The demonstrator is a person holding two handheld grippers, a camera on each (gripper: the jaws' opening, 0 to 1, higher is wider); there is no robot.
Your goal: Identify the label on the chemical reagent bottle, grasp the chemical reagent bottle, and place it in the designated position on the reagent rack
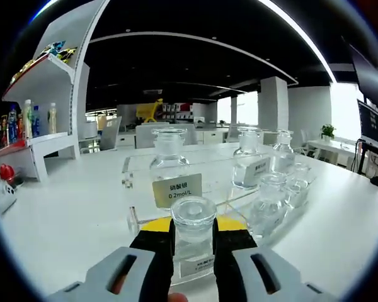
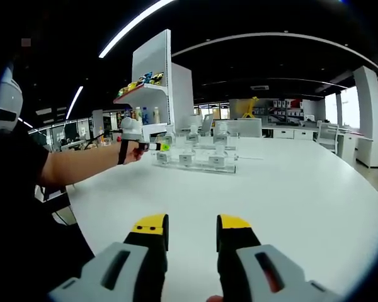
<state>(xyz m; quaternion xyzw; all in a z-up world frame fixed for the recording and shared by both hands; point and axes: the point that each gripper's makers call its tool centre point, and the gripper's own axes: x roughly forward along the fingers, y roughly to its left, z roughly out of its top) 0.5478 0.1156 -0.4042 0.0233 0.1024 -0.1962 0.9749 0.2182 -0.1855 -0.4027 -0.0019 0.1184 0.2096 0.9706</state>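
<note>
Left gripper view shows the left gripper [image 1: 193,242] with its jaws closed on a small glass bottle [image 1: 193,236], held by the body under the round stopper, just in front of the clear rack [image 1: 131,182]. A white label is on the bottle, but its text is too small to read. Behind it on the rack stands a bigger bottle [image 1: 169,157] with a card [image 1: 177,190] reading 0.2mol/L, and to the right of this more bottles [image 1: 268,204]. Glass is stiff, smooth and fragile, and the stopper may be loose, so the body is the safer place to hold. Right gripper view shows the right gripper [image 2: 191,242] over the white table [image 2: 302,189], well apart from the rack, its jaws open and empty.
</note>
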